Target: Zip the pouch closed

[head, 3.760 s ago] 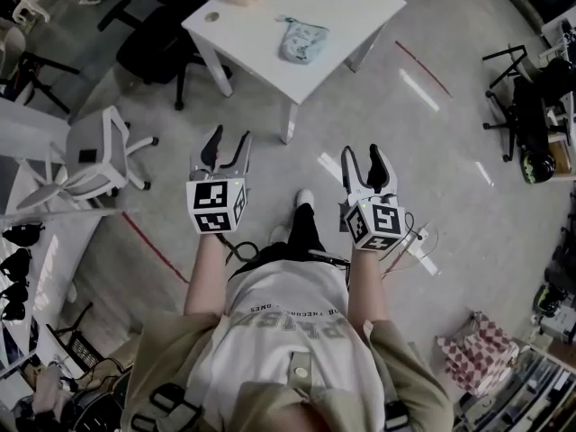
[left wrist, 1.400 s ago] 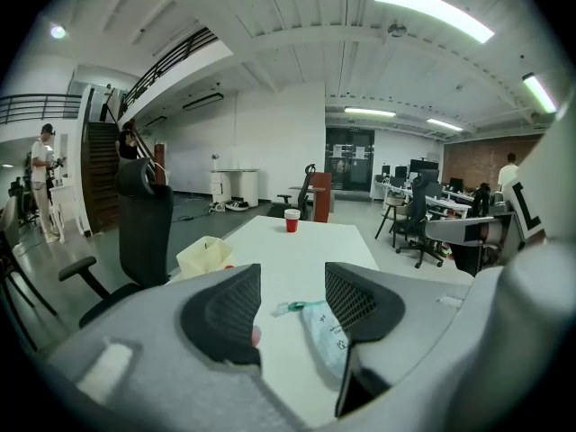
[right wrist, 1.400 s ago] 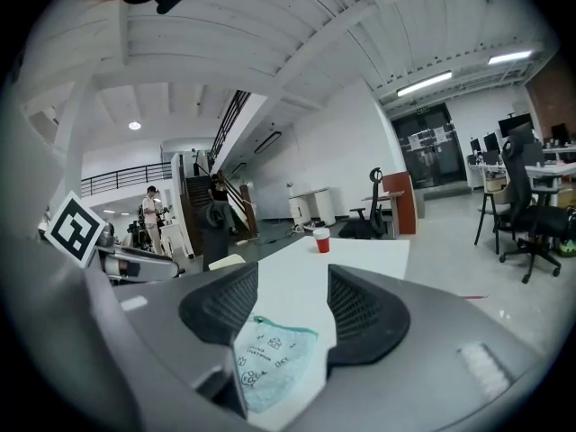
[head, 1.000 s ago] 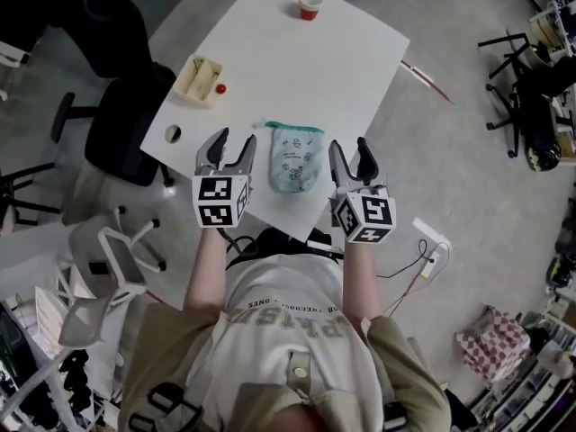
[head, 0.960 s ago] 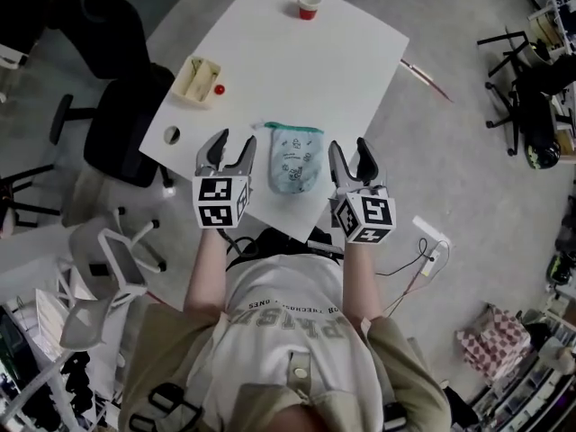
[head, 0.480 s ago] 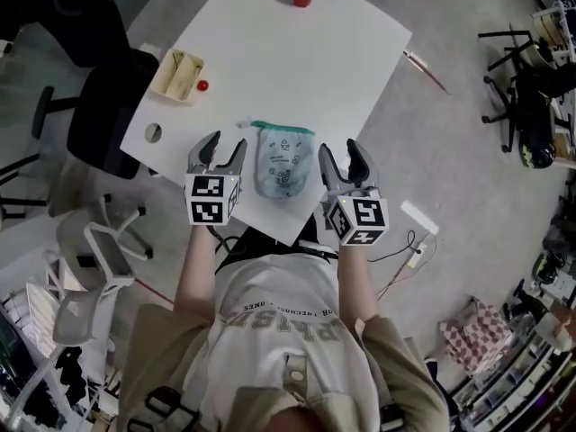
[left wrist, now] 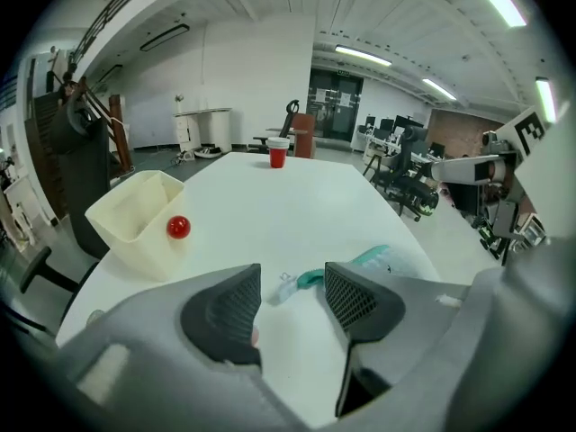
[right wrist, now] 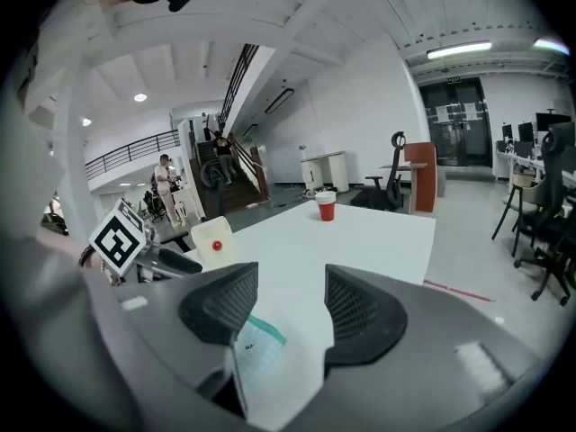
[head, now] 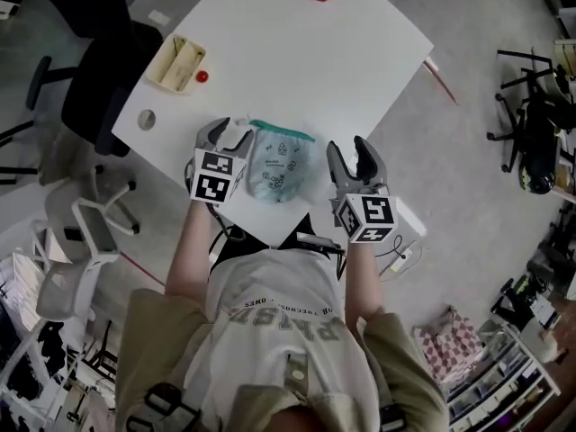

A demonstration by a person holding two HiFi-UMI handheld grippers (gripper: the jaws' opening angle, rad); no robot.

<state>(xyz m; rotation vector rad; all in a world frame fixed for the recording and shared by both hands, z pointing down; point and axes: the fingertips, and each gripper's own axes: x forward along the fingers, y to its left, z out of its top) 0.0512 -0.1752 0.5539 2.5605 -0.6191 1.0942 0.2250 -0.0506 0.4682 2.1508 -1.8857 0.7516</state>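
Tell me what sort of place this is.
Probably an open-plan office or lab workspace. A white table stands on a bare floor among office chairs, a staircase climbs to a railed upper level, and strip lights run along the ceiling.

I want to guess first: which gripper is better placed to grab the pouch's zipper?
Probably left. The left gripper points at the zipper end; the right gripper is beside the pouch.

The person wears a white T-shirt [head: 281, 318] printed with grey lettering, under an olive short-sleeved overshirt [head: 155, 345] with dark buckled straps [head: 166, 403]. The grey plastic left gripper [head: 226, 134] and matching right gripper [head: 347, 151] each carry a white cube with black square markers and black ribbed pads [left wrist: 225, 311].
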